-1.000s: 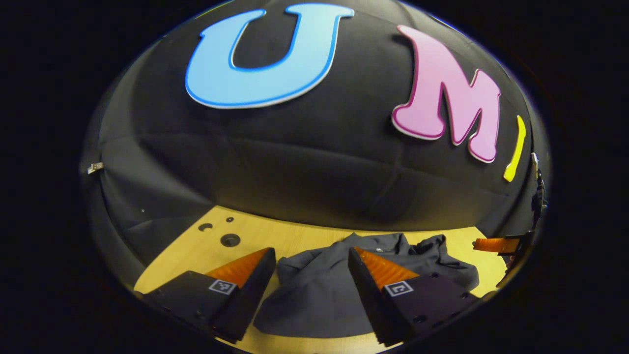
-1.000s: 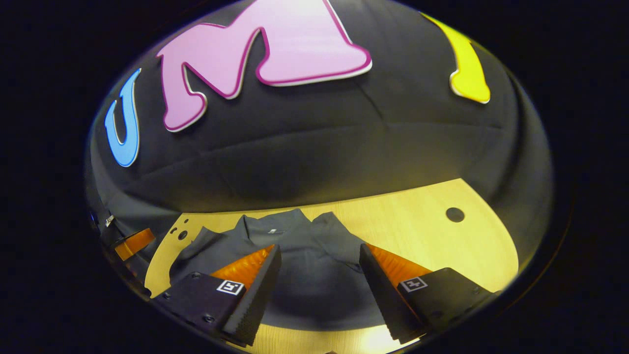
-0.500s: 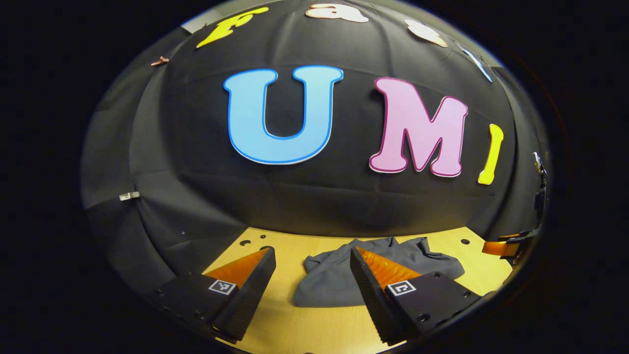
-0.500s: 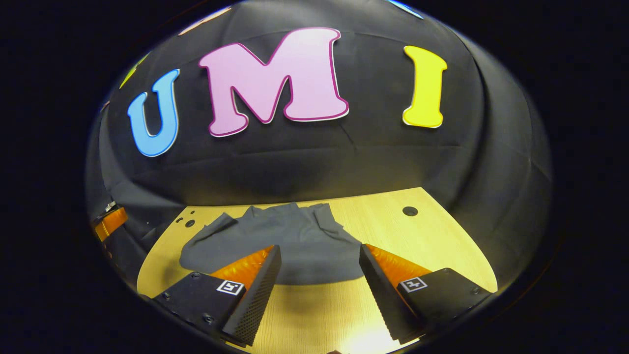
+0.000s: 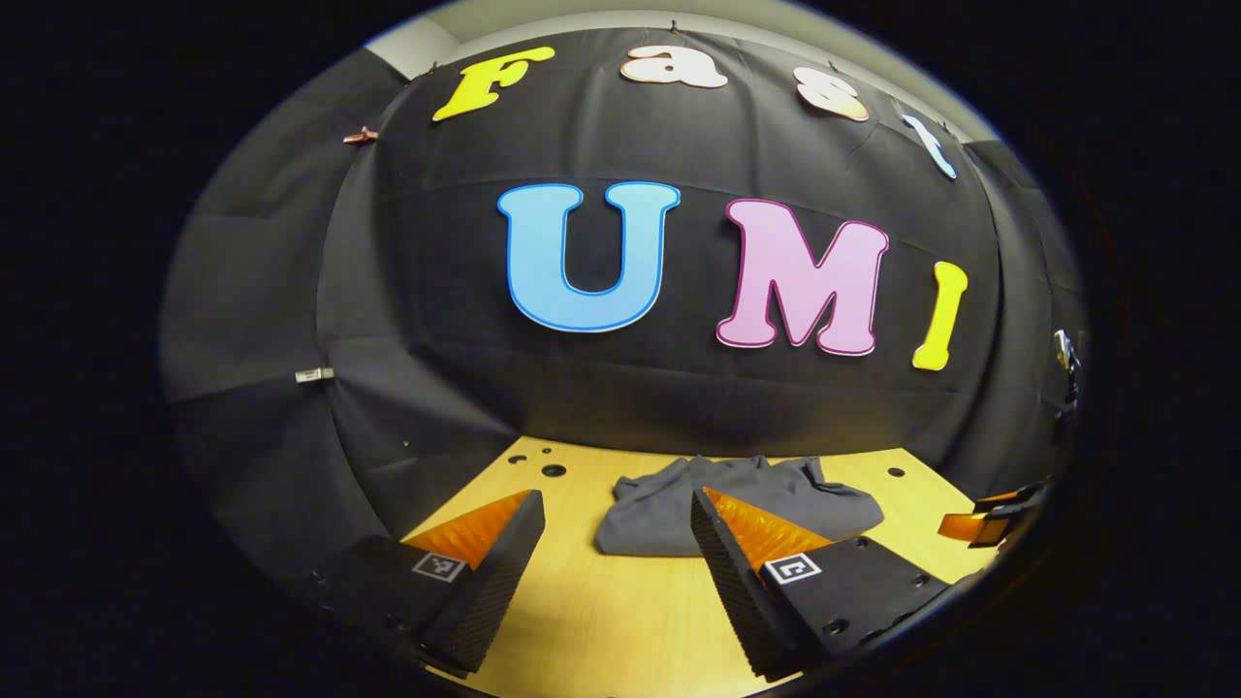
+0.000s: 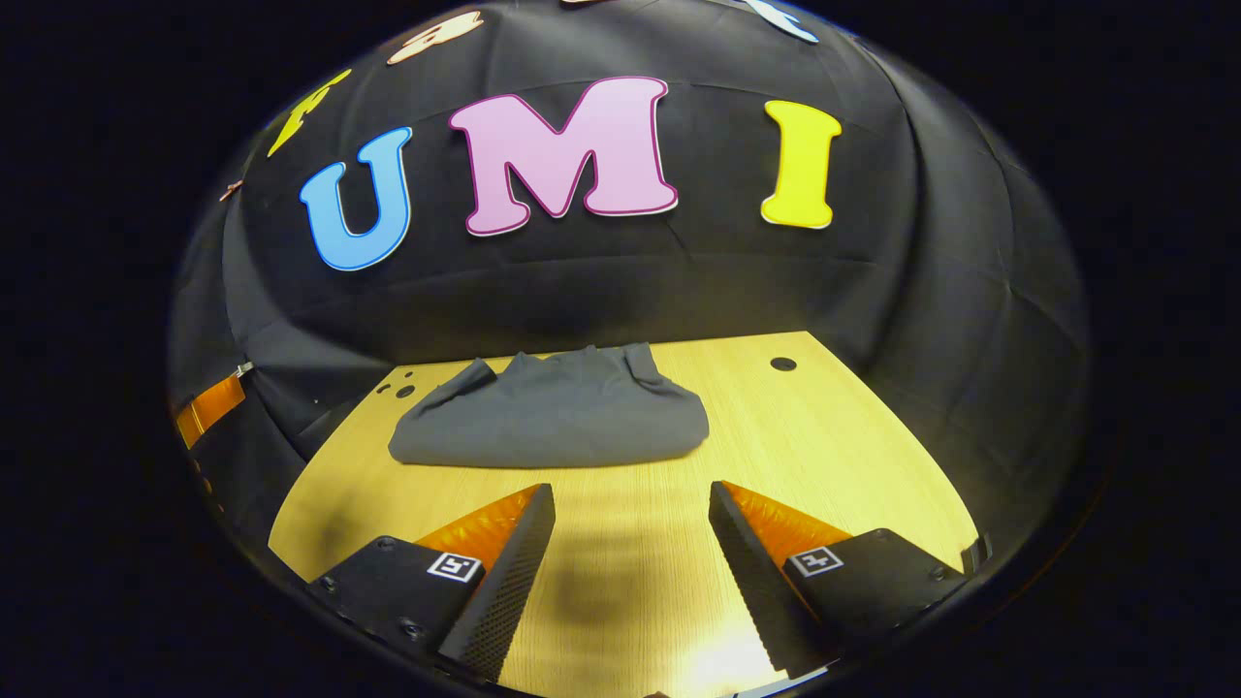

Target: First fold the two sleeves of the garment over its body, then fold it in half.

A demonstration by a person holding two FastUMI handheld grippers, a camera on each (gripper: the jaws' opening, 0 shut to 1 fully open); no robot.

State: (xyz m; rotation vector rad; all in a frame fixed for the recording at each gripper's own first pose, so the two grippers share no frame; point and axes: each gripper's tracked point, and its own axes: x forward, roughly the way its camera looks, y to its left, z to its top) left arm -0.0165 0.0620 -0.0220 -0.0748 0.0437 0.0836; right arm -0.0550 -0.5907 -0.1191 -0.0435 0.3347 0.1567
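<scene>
Dark grey cloth garment (image 6: 553, 415) lying compactly folded on pale wooden table (image 6: 824, 436); both jaws wide apart, empty, short of garment. Probably finished; next only withdrawal.

One garment (image 6: 548, 417) (folded), two tongs (image 6: 630, 504).

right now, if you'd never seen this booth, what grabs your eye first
A dark grey garment lies folded into a compact bundle on the far half of the pale wooden table, near the black cloth wall. Close to the camera, the right gripper hangs open over bare wood, apart from the garment. In the left gripper view, the left gripper is open too, one finger in front of the bundle.
</scene>
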